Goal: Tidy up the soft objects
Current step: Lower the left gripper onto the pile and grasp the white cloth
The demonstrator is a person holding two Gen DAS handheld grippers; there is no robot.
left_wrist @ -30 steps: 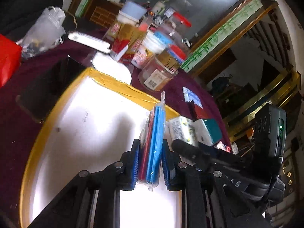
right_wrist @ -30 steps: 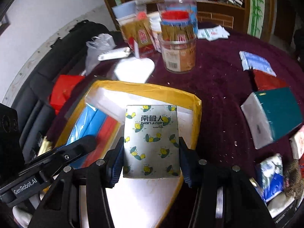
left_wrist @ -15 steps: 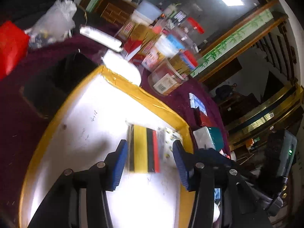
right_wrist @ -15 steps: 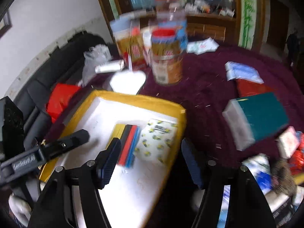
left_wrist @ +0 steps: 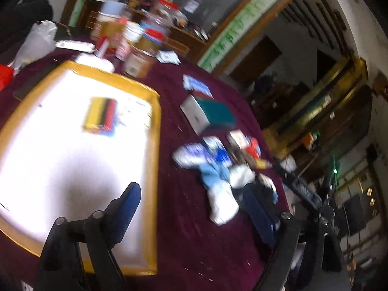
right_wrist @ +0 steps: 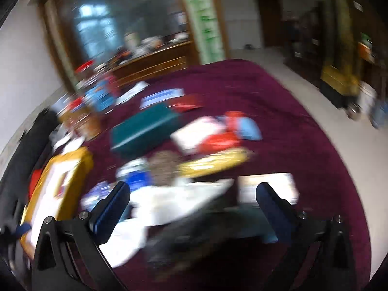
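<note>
Right gripper [right_wrist: 192, 197] has its jaws spread wide with nothing clamped, and they have just been opening; it hangs right over the loose heap of soft packs [right_wrist: 194, 150] on the maroon tablecloth [right_wrist: 303, 133], so the heap lies straight ahead and slightly below its fingertips. Left gripper [left_wrist: 191, 208] is likewise parted and empty, jaws just been opening too; its near finger sits over the edge of the yellow-rimmed tray [left_wrist: 155, 126], the heap [left_wrist: 215, 167] ahead and to its right. Judgement: the right hand is the nearer one to the pile, so the next pick looks like its job. Heap is smeared by motion blur; its long axis seems to run across the right gripper's view, roughly side to side, but I can't tell which single pack is in line. Count, as far as blur allows: two grippers, one tray, two items already in the tray, a striped yellow-black-red pack [left_wrist: 100, 115] and a pale patterned pack [left_wrist: 135, 111] just beside it on its right. One teal box [left_wrist: 211, 116] beyond the heap, well ahead of the left gripper. One cluster of jars [left_wrist: 135, 46] far ahead past the tray. Loose packs in the heap: several, exact number unclear.
</note>
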